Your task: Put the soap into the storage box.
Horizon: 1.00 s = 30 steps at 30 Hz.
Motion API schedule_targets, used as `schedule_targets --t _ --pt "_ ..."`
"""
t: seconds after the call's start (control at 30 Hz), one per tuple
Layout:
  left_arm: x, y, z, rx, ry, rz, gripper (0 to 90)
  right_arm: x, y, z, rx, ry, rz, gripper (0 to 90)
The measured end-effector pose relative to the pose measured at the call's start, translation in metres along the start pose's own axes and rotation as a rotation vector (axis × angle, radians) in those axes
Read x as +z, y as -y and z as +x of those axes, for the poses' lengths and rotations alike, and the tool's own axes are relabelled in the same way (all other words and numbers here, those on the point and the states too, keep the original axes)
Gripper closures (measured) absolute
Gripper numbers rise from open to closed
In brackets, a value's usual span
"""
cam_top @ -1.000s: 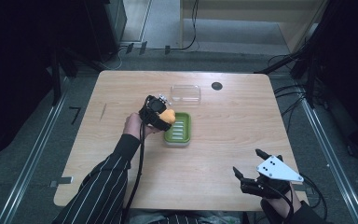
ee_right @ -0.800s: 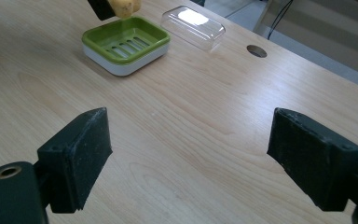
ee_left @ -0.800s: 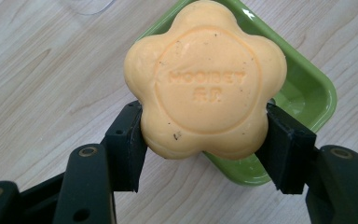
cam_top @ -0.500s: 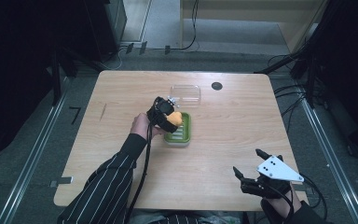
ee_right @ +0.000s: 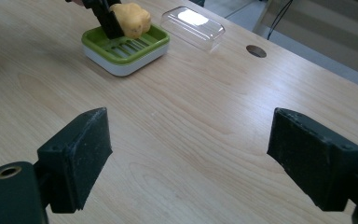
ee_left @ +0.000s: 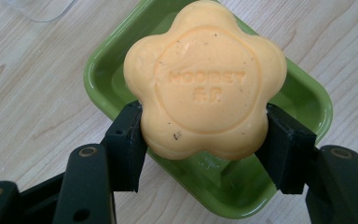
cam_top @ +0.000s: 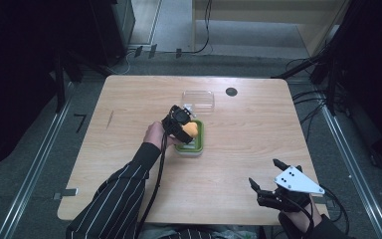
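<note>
A flower-shaped orange soap, stamped with raised lettering on its face, was pinched between the two black jaws of the left gripper, one jaw pressed against each of its sides. Directly beyond the jaws, under the soap, a green soap dish was seen; whether the soap touched the dish could not be told from the left gripper view. In the right gripper view the soap was shown low over the slatted green tray of the dish, which was set in a white base. A clear plastic lid was laid on the wooden counter just beyond the dish, apart from it, and a round dark hole in the counter was seen farther off. In the high view the left gripper was held by a hand on a striped sleeve. The right gripper was held near the counter's near edge, well apart from the dish, its jaws spread wide with nothing but bare counter between them.
</note>
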<state>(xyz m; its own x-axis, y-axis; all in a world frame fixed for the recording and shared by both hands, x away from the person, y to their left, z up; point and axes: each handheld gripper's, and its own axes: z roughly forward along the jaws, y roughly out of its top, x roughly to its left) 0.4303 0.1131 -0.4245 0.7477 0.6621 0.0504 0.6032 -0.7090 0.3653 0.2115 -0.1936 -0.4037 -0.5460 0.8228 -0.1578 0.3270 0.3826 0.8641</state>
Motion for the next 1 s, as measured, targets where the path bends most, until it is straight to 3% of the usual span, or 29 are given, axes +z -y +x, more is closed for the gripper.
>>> schedule_targets --t 0.5,1.0 --pt "0.009 -0.005 -0.006 0.037 -0.004 0.022 39.4 0.000 0.000 0.000 0.001 0.001 -0.001 13.6" --pt "0.012 -0.006 -0.010 0.059 -0.052 0.049 39.3 0.000 0.000 0.000 0.000 0.001 -0.001 13.6"
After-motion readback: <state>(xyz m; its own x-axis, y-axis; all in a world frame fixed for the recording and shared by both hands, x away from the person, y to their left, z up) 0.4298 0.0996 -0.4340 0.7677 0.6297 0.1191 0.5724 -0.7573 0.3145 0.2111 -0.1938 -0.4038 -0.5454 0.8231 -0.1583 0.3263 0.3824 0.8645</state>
